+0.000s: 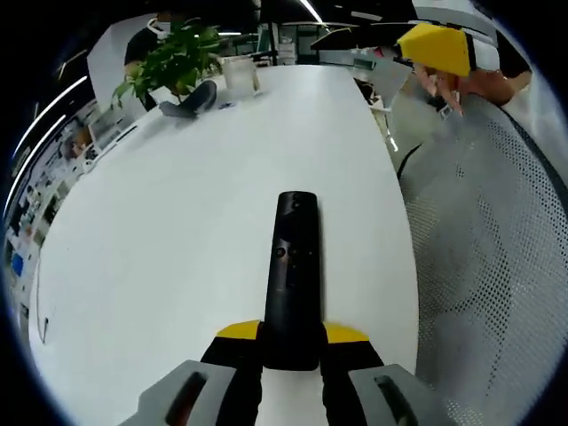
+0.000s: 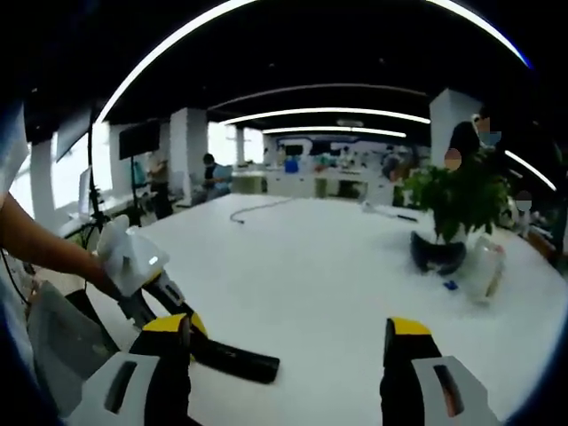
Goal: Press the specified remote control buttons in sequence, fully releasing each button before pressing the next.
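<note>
Clamping the long black plastic remote control [image 1: 290, 284] by its near end between the yellow-tipped jaws of the left gripper [image 1: 291, 342], propping it button-side up over the broad white table [image 1: 177, 240] for pressing. Hovering alongside with jaws spread wide and empty: the right gripper [image 2: 288, 342]. Standing well apart: a leafy green potted plant [image 2: 454, 200].

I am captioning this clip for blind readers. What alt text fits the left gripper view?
A black remote control is clamped between the left gripper's yellow-tipped jaws, pointing away over a white table. A potted plant stands at the table's far end, and a mesh chair is at right.
</note>
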Demonstrator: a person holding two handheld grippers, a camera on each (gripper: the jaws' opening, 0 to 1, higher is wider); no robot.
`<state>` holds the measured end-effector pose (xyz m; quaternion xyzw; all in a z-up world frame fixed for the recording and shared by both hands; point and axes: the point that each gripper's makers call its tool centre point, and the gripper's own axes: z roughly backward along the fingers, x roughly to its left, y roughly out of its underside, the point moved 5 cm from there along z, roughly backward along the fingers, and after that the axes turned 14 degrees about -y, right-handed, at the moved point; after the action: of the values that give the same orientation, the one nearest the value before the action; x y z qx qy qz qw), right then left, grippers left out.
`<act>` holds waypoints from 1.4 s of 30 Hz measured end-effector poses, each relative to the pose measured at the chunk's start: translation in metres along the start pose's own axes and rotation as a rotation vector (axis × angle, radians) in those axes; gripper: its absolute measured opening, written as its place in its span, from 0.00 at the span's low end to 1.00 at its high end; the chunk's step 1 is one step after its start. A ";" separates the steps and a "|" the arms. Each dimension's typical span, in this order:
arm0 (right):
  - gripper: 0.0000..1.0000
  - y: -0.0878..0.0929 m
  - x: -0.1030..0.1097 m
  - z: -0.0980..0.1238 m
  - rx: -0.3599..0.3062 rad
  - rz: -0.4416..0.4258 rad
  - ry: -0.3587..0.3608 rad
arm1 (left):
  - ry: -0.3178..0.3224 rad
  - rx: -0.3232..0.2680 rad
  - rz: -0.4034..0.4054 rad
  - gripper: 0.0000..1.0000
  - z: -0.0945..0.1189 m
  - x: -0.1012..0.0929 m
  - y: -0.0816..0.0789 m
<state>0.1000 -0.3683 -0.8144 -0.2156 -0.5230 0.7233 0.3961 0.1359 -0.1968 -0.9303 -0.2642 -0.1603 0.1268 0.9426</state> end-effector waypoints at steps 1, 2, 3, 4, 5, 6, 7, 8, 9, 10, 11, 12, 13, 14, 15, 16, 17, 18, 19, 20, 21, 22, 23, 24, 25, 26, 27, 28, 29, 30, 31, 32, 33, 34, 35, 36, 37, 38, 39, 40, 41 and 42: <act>0.89 0.000 0.000 0.000 -0.005 0.002 0.001 | -0.001 0.002 -0.010 0.23 -0.001 0.003 -0.001; 0.89 0.000 0.000 0.000 -0.005 0.002 0.000 | -0.001 0.004 -0.018 0.23 -0.002 0.005 -0.002; 0.89 0.000 0.000 0.000 -0.001 -0.002 -0.002 | -0.001 0.006 -0.025 0.23 -0.003 0.007 -0.002; 0.89 0.001 0.000 0.000 0.001 -0.003 -0.002 | -0.001 0.008 -0.029 0.23 -0.004 0.009 -0.002; 0.89 0.002 -0.001 -0.001 0.010 -0.007 -0.002 | -0.001 0.015 -0.035 0.23 -0.006 0.015 -0.003; 0.89 0.002 -0.001 -0.001 0.010 -0.006 -0.002 | -0.003 0.018 -0.041 0.23 -0.007 0.018 -0.003; 0.88 0.002 -0.001 -0.001 0.009 -0.004 -0.001 | -0.007 0.020 -0.047 0.23 -0.008 0.021 -0.003; 0.88 0.002 -0.001 -0.001 0.008 -0.002 0.001 | -0.012 0.025 -0.056 0.23 -0.009 0.026 -0.003; 0.88 0.002 -0.001 -0.001 0.009 -0.002 0.001 | -0.013 0.026 -0.060 0.23 -0.010 0.029 -0.004; 0.88 0.003 -0.001 -0.001 0.013 -0.004 0.001 | -0.015 0.029 -0.063 0.23 -0.012 0.034 -0.004; 0.88 0.003 -0.001 -0.001 0.016 -0.005 0.001 | -0.017 0.031 -0.067 0.23 -0.013 0.037 -0.004; 0.88 0.003 -0.001 -0.001 0.017 -0.005 0.002 | -0.021 0.034 -0.075 0.23 -0.013 0.043 -0.004; 0.88 0.003 -0.001 -0.001 0.017 -0.005 0.002 | -0.024 0.038 -0.076 0.23 -0.014 0.046 -0.004; 0.87 0.004 -0.001 -0.001 0.019 -0.005 0.002 | -0.029 0.042 -0.074 0.23 -0.015 0.052 -0.005; 0.87 0.004 -0.002 -0.001 0.022 -0.007 0.001 | -0.031 0.042 -0.072 0.23 -0.015 0.055 -0.006; 0.87 0.004 -0.002 -0.001 0.022 -0.008 0.002 | -0.035 0.042 -0.071 0.23 -0.016 0.059 -0.006; 0.87 0.004 -0.002 -0.001 0.020 -0.007 0.002 | -0.044 0.043 -0.072 0.23 -0.017 0.065 -0.007; 0.87 0.004 -0.002 -0.001 0.019 -0.006 0.003 | -0.046 0.044 -0.073 0.23 -0.017 0.066 -0.007; 0.86 0.004 -0.002 -0.001 0.022 -0.007 0.001 | -0.052 0.049 -0.080 0.23 -0.019 0.073 -0.007; 0.87 0.005 -0.001 -0.002 0.026 -0.008 -0.002 | -0.053 0.053 -0.086 0.23 -0.020 0.076 -0.008; 0.86 0.005 -0.001 -0.002 0.029 -0.007 -0.003 | -0.054 0.056 -0.091 0.23 -0.020 0.078 -0.008; 0.86 0.006 -0.001 -0.002 0.033 -0.006 -0.004 | -0.057 0.060 -0.101 0.23 -0.022 0.083 -0.008; 0.86 0.006 0.000 -0.002 0.037 -0.006 -0.006 | -0.059 0.062 -0.106 0.23 -0.023 0.086 -0.009; 0.86 0.007 0.000 -0.003 0.040 -0.006 -0.007 | -0.060 0.064 -0.110 0.23 -0.024 0.091 -0.010; 0.86 0.007 0.000 -0.003 0.042 -0.006 -0.008 | -0.063 0.067 -0.113 0.23 -0.024 0.095 -0.011; 0.86 0.007 0.000 -0.003 0.043 -0.006 -0.008 | -0.070 0.069 -0.119 0.23 -0.025 0.100 -0.011; 0.86 0.007 0.000 -0.002 0.044 -0.008 -0.007 | -0.077 0.072 -0.126 0.23 -0.025 0.104 -0.012; 0.86 0.008 0.000 -0.002 0.045 -0.011 -0.007 | -0.082 0.075 -0.128 0.23 -0.026 0.107 -0.012; 0.86 0.008 0.000 -0.002 0.048 -0.016 -0.007 | -0.086 0.075 -0.129 0.23 -0.027 0.114 -0.013; 0.85 0.009 -0.001 -0.002 0.049 -0.017 -0.007 | -0.089 0.075 -0.129 0.23 -0.028 0.118 -0.013; 0.85 0.009 -0.001 -0.002 0.050 -0.018 -0.007 | -0.091 0.078 -0.128 0.23 -0.029 0.121 -0.013; 0.85 0.010 0.000 -0.003 0.055 -0.018 -0.009 | -0.093 0.083 -0.129 0.23 -0.030 0.126 -0.013; 0.85 0.010 0.000 -0.003 0.057 -0.018 -0.009 | -0.095 0.084 -0.130 0.23 -0.031 0.128 -0.012; 0.85 0.011 0.000 -0.003 0.060 -0.016 -0.011 | -0.097 0.086 -0.131 0.23 -0.032 0.132 -0.012; 0.85 0.011 0.001 -0.003 0.059 -0.015 -0.013 | -0.098 0.087 -0.131 0.23 -0.033 0.136 -0.012; 0.85 0.011 0.001 -0.003 0.060 -0.016 -0.015 | -0.100 0.091 -0.132 0.23 -0.035 0.141 -0.012; 0.85 0.011 0.001 -0.003 0.062 -0.017 -0.017 | -0.103 0.094 -0.133 0.23 -0.036 0.144 -0.012; 0.85 0.011 0.002 -0.003 0.063 -0.017 -0.017 | -0.104 0.097 -0.135 0.23 -0.037 0.147 -0.012; 0.85 0.012 0.001 -0.004 0.072 -0.019 -0.014 | -0.106 0.096 -0.135 0.23 -0.038 0.152 -0.012; 0.84 0.013 0.001 -0.004 0.078 -0.020 -0.012 | -0.108 0.097 -0.129 0.23 -0.039 0.157 -0.012; 0.84 0.013 0.001 -0.004 0.081 -0.022 -0.012 | -0.110 0.098 -0.128 0.23 -0.040 0.160 -0.012; 0.84 0.014 0.001 -0.004 0.083 -0.023 -0.012 | -0.114 0.098 -0.130 0.23 -0.041 0.164 -0.012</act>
<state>0.0976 -0.3671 -0.8285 -0.1885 -0.4975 0.7410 0.4098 0.3036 -0.1729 -0.9184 -0.1993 -0.2243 0.0878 0.9499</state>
